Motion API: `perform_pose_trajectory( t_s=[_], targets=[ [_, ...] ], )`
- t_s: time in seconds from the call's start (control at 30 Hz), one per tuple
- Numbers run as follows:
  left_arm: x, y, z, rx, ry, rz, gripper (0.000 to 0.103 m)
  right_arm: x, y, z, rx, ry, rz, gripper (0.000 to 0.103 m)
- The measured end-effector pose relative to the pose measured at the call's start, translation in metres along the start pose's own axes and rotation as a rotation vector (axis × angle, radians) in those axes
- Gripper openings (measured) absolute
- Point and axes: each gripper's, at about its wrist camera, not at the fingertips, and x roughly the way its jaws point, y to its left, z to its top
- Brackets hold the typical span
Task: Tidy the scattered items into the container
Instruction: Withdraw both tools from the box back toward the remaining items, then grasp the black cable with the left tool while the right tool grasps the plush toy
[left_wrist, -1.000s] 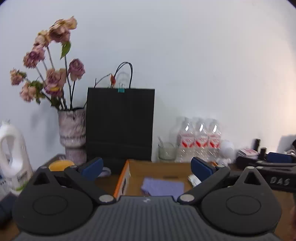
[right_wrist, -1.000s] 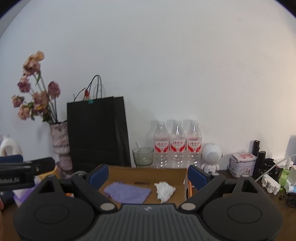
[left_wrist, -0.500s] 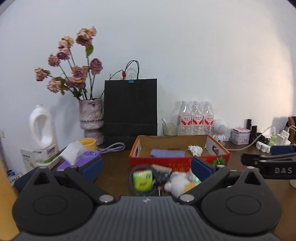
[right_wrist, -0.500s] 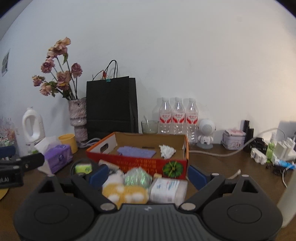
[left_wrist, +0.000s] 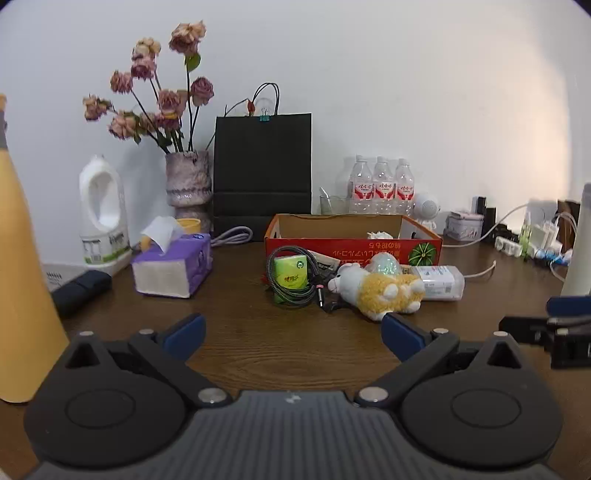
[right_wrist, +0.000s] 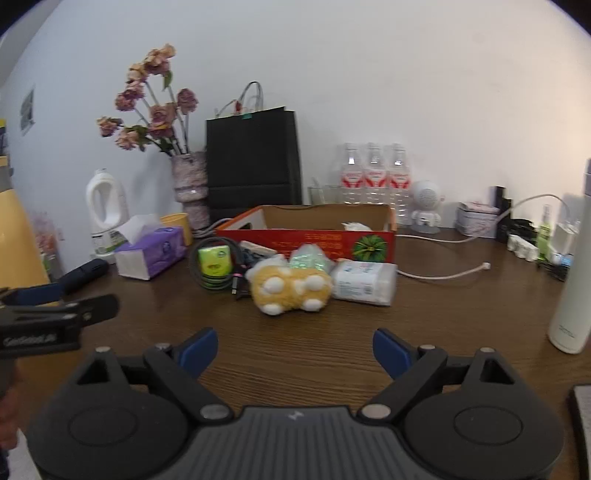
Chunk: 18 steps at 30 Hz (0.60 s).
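Left wrist view: both grippers spread and empty over the tabletop (left_wrist: 295, 354), the scattered items ahead of them.

The left gripper (left_wrist: 291, 330) stands spread wide with nothing between its blue pads. The right gripper (right_wrist: 293, 347) is also wide, its jaws closing slightly at this moment on nothing but bare wood. At twelve o'clock from both sits the red cardboard box (left_wrist: 352, 249), holding a crumpled tissue (left_wrist: 378, 235). Just in front of the box lie a coiled cable (left_wrist: 291, 291) around a green tissue pack (left_wrist: 291, 275), a yellow plush toy (left_wrist: 380, 290) and a clear wipes pack (left_wrist: 441, 282). A purple tissue box (left_wrist: 173, 267) sits at ten o'clock, apart from them.
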Motion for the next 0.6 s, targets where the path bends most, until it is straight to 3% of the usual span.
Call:
perform_pose_trajectory(
  t_s=[0.1,0.17,0.3,0.37,0.53,0.6],
  targets=[
    [0.032,0.007,0.01,0.032,-0.005,0.019,0.099,0.014,0.001,0.005,-0.024,0.011,0.026,0.082],
    [0.058,0.013,0.021,0.057,0.0,0.024,0.082,0.03,0.001,0.013,-0.044,0.022,0.032,0.077],
    [0.114,0.025,0.042,0.058,0.061,-0.112,0.061,0.07,-0.001,0.03,-0.066,0.034,0.091,0.071],
    [0.137,0.027,0.05,0.063,0.06,-0.139,0.062,0.097,0.002,0.038,-0.079,0.056,0.107,0.07],
    [0.188,0.029,0.06,0.138,0.093,-0.105,0.065,0.155,0.012,0.048,-0.132,0.104,0.087,0.063],
    [0.204,0.036,0.058,0.132,0.108,-0.136,0.066,0.17,0.014,0.053,-0.154,0.105,0.081,0.062]
  ],
)
